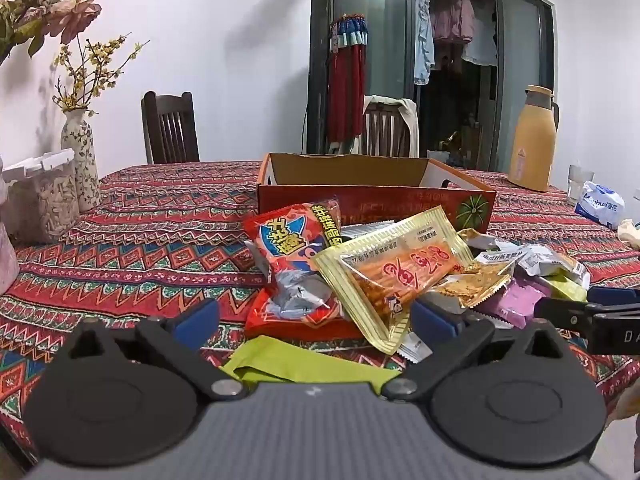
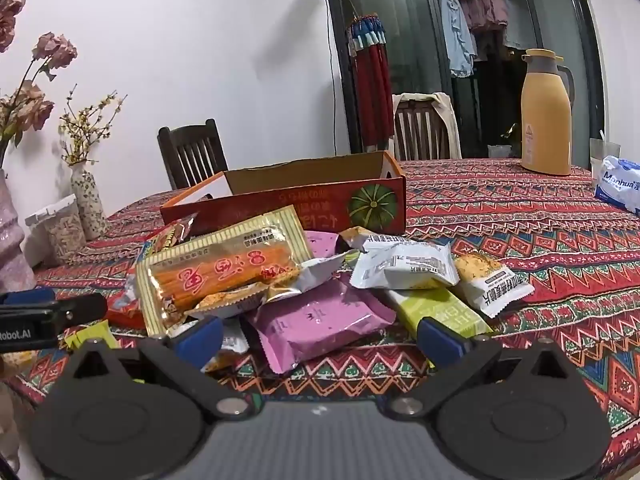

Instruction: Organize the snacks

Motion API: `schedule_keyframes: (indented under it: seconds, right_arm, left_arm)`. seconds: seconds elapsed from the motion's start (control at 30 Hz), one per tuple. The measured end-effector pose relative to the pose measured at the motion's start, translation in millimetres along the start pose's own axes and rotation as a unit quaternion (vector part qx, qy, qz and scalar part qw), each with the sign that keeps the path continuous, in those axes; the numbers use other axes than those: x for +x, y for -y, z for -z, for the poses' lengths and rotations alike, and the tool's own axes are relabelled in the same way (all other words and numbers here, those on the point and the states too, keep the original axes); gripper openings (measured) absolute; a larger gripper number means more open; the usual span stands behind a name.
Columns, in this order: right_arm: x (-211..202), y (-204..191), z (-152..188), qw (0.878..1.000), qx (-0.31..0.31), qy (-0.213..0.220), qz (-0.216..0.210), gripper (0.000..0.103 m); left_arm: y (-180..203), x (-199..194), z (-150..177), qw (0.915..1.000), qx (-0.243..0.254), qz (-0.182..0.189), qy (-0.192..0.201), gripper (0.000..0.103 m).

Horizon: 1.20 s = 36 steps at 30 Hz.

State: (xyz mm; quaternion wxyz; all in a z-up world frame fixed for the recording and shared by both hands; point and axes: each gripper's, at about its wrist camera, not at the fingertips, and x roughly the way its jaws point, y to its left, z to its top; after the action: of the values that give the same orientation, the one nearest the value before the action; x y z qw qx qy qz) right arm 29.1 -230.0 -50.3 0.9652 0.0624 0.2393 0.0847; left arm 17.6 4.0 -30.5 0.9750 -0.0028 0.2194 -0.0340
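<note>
The left hand-held gripper (image 1: 314, 316) is spread wide, its blue pads (image 1: 202, 312) clear of everything. Between them and just ahead lies the near edge of the snack pile: a red puffed-snack bag (image 1: 292, 256) and, leaning on it to the right, a gold-edged packet of orange spicy sticks (image 1: 396, 272). A lime-green wrapper (image 1: 288, 362) lies directly under the gap between its jaws.

The right hand-held gripper (image 2: 320, 338) is also spread wide and grips nothing. A pink wrapper (image 2: 320, 320) lies just ahead between its fingers, with a lime-green packet (image 2: 440, 308) touching the right finger's tip. Further ahead sit white-and-silver cracker packets (image 2: 404, 268) and, ahead to the left, the same gold-edged stick packet (image 2: 224, 272).

Beyond the pile, ahead of both grippers, stands an open orange cardboard box (image 2: 288, 208) with a green pumpkin printed on its front; no snacks can be seen inside from this angle. Everything rests on the desk under a red patterned cloth (image 2: 540, 240). Far right of the right gripper stand a yellow thermos jug (image 2: 546, 120) and a tissue pack (image 2: 618, 184); far left are flower vases (image 2: 88, 200).
</note>
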Motion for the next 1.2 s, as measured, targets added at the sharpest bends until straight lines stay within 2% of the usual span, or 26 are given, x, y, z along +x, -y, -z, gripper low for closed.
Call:
schedule_keyframes:
  seconds: [1.2]
  right_arm:
    - [-4.0,-0.1,0.7,1.000,-0.004,0.013,-0.001,0.103]
  left_arm:
    - [-2.8,-4.8,3.3,1.0000,-0.002,0.000,0.003,0.103]
